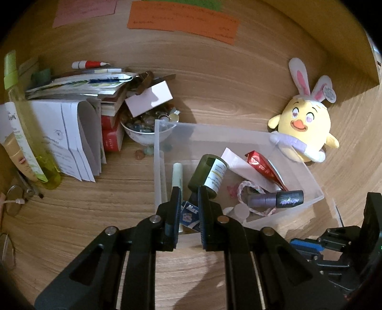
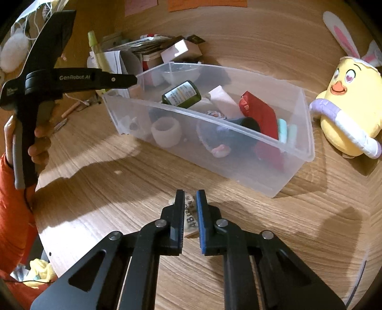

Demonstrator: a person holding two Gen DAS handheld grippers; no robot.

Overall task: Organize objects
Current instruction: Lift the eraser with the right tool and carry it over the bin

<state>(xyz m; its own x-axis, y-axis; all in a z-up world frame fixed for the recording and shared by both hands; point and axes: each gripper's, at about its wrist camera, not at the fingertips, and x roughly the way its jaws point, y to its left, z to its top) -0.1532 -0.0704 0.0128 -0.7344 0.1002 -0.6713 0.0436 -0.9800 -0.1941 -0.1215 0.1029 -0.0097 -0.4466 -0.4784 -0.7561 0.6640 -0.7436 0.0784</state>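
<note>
I am at a home desk, by the look of it: a wood-grain worktop (image 1: 214,78) crowded with personal things. A yellow plush chick with rabbit ears (image 1: 304,124) sits by a clear plastic storage bin (image 2: 238,155) of cosmetics and small bottles. Folded papers and booklets (image 1: 71,133) are stacked beside a white bowl of polished stones (image 1: 145,128), and orange and pink paper notes (image 1: 181,20) lie behind.
</note>
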